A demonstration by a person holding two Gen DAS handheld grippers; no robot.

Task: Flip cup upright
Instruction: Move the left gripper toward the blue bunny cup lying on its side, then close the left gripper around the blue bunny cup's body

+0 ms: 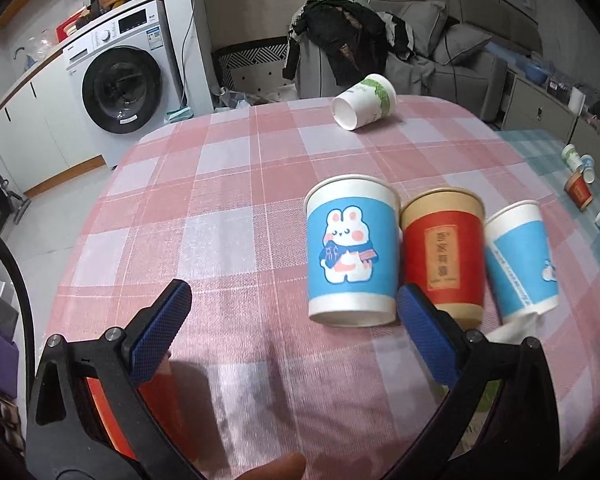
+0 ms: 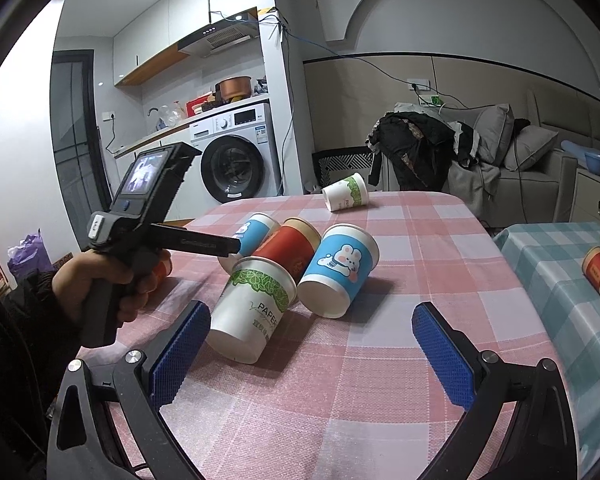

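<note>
A white and green paper cup [image 1: 364, 101] lies on its side at the far edge of the pink checked table [image 1: 220, 208]; it also shows in the right wrist view [image 2: 346, 197]. Nearer stand upright cups: a blue rabbit cup [image 1: 352, 250], a red and brown cup [image 1: 444, 252] and a second blue cup [image 1: 522, 264]. In the right wrist view a green leaf cup [image 2: 256, 314], a blue rabbit cup [image 2: 338, 274], the red cup [image 2: 290, 248] and another blue cup [image 2: 252, 236] stand grouped. My left gripper [image 1: 292, 304] is open and empty. My right gripper [image 2: 310, 322] is open and empty.
A second table with a teal checked cloth [image 2: 560, 280] stands to the right with several small cups [image 2: 598, 266]. A washing machine [image 1: 120, 80], a chair draped in dark clothes [image 2: 416, 152] and a grey sofa [image 2: 520, 168] lie beyond the table.
</note>
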